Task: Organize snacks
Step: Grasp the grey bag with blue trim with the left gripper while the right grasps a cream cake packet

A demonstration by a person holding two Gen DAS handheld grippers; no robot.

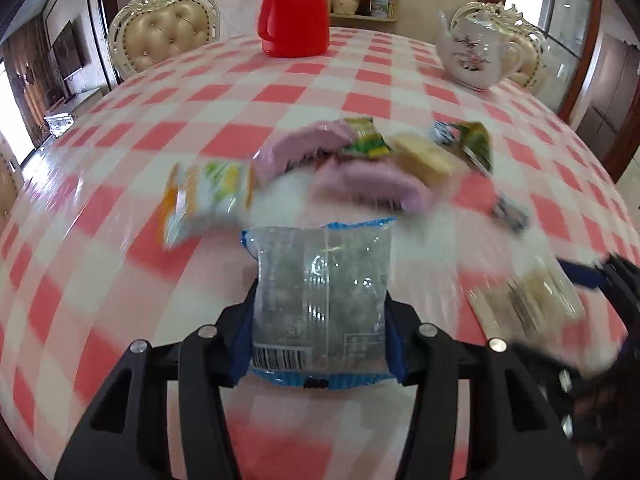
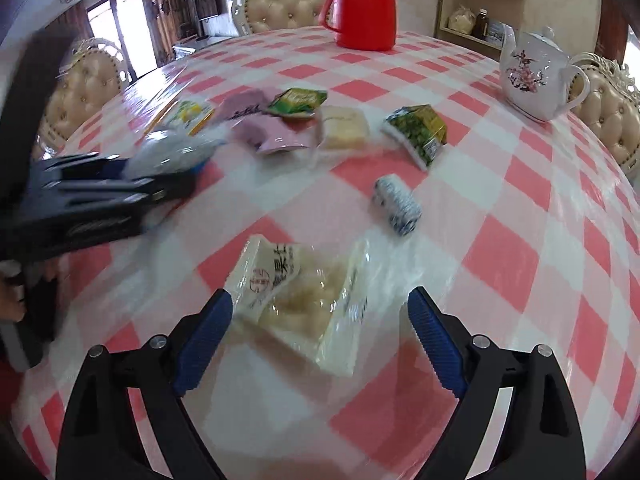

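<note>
Purple packets (image 2: 268, 130), two; green packets (image 2: 418, 130), two

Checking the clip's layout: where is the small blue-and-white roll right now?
Right wrist view: the blue-and-white roll lies alone on the checked tablecloth, right of centre, between the green packet and the clear packet.

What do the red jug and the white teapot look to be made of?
red jug: probably plastic, with a smooth, evenly coloured, dull-glossy body. white teapot: likely glazed ceramic or porcelain, shiny white with a painted pink blossom pattern.
</note>
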